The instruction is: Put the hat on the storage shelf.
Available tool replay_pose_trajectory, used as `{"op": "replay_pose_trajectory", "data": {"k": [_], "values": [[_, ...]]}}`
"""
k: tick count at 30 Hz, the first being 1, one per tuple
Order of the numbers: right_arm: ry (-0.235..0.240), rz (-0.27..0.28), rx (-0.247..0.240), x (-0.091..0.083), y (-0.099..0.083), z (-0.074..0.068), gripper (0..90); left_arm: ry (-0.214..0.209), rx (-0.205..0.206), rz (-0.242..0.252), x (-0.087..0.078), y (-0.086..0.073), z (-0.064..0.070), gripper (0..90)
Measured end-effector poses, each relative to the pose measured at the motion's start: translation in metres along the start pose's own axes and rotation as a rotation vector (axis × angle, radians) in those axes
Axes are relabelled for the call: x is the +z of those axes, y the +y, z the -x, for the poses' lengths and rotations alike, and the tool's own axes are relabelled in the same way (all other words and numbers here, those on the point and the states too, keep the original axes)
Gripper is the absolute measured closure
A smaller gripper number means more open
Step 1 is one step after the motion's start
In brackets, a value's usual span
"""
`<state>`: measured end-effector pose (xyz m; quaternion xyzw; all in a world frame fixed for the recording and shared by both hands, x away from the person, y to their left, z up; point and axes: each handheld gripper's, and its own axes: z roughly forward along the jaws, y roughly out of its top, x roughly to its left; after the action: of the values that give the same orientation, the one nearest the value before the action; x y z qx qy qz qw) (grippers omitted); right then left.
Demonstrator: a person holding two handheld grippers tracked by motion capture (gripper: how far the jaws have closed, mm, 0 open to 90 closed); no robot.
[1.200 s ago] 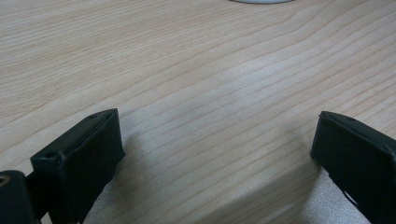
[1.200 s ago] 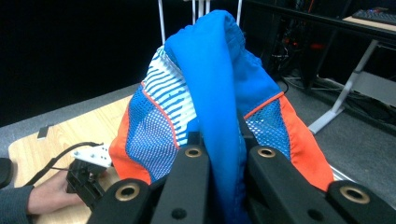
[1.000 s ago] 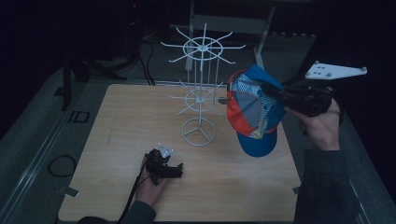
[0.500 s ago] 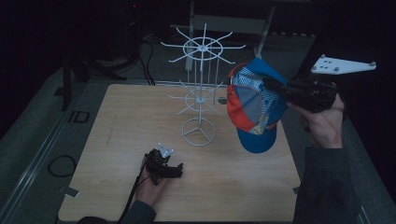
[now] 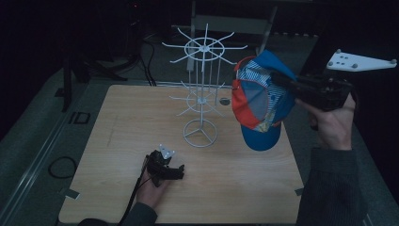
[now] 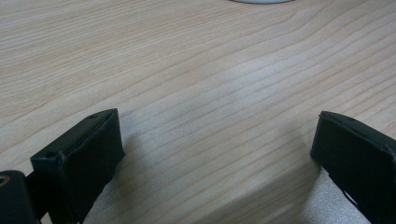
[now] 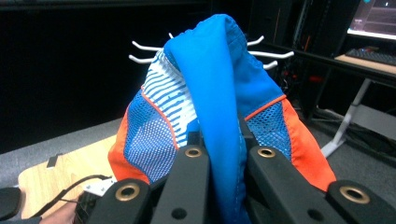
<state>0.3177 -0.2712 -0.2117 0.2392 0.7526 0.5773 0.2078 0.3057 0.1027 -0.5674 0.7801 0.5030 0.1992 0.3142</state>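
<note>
A blue, orange and white mesh cap (image 5: 259, 101) hangs in the air to the right of a white wire rack (image 5: 202, 89), level with its upper ring of hooks. My right gripper (image 5: 277, 77) is shut on the cap's blue crown fabric (image 7: 219, 126), which is pinched between the two black jaws. The rack's hook tips (image 7: 140, 46) poke out behind the cap. My left gripper (image 5: 175, 172) rests on the wooden table (image 5: 122, 122) near the front edge, held by a hand. Its jaws stand wide apart over bare wood (image 6: 210, 116) with nothing between them.
The rack's round base (image 5: 200, 133) stands on the middle of the table, and its edge (image 6: 261, 1) lies just ahead of the left gripper. A desk with a keyboard (image 7: 373, 53) stands off to the right. Dark floor and cables surround the table.
My right gripper has lifted the cap slightly higher and a little farther right, toward the rack's top hooks. The left gripper has stayed put.
</note>
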Motion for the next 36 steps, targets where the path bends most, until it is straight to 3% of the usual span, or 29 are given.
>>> {"op": "replay_pose_trajectory", "data": {"k": [6,13,23,28,32,36], "values": [[0.018,0.027,-0.009,0.000,0.006,-0.005,89.3,0.000,0.000,0.000,0.000,0.000,0.000,2.6],[0.048,0.034,-0.009,0.016,0.005,-0.009,89.2,0.000,0.000,0.000,0.000,0.000,0.000,2.6],[0.069,-0.042,-0.003,0.044,-0.009,-0.012,89.1,0.001,-0.001,0.002,0.000,0.000,0.000,2.6],[0.070,-0.110,-0.004,0.055,-0.021,-0.010,88.6,0.003,0.001,0.002,0.000,0.000,0.000,2.6],[0.061,-0.144,-0.009,0.061,-0.027,-0.010,81.9,0.000,0.000,-0.001,0.000,0.000,0.000,2.6],[0.045,-0.155,-0.022,0.062,-0.031,-0.011,66.8,0.000,0.000,-0.001,0.000,0.000,0.000,2.6]]}}
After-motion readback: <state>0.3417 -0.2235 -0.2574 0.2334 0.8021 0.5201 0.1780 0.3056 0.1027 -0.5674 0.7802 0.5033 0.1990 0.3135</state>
